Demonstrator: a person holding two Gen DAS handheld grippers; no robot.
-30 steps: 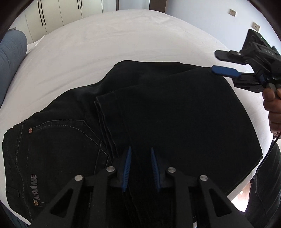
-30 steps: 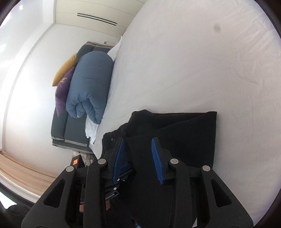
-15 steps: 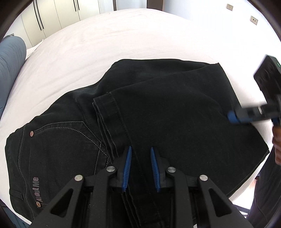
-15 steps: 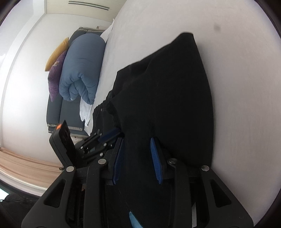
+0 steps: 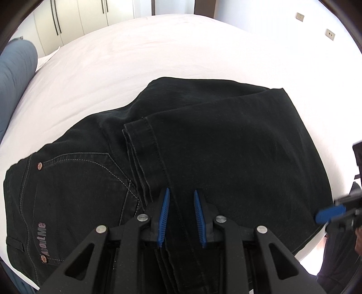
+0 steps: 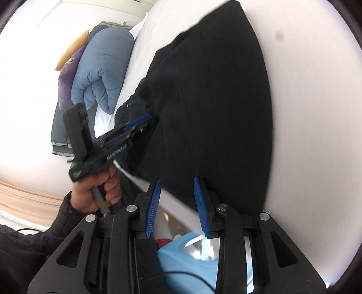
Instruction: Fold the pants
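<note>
Black jeans (image 5: 226,144) lie on the white bed (image 5: 158,52), the legs folded back over the seat with the hems (image 5: 138,133) near the back pocket (image 5: 86,171). My left gripper (image 5: 180,196) is open, low over the near edge of the folded legs. My right gripper (image 6: 177,184) is open and empty at the near corner of the jeans (image 6: 215,101), by the bed's edge. It also shows at the right rim of the left wrist view (image 5: 332,213). The left gripper shows in the right wrist view (image 6: 138,121), held in a hand.
A rolled blue duvet (image 6: 101,67) with purple and yellow cushions lies at the bed's head. White wardrobes (image 5: 74,20) stand behind the bed. A light blue item (image 6: 187,255) lies below the bed's edge under my right gripper.
My right gripper has dropped from the far right corner of the jeans down to the near right edge of the bed. My left gripper has stayed over the hems, open.
</note>
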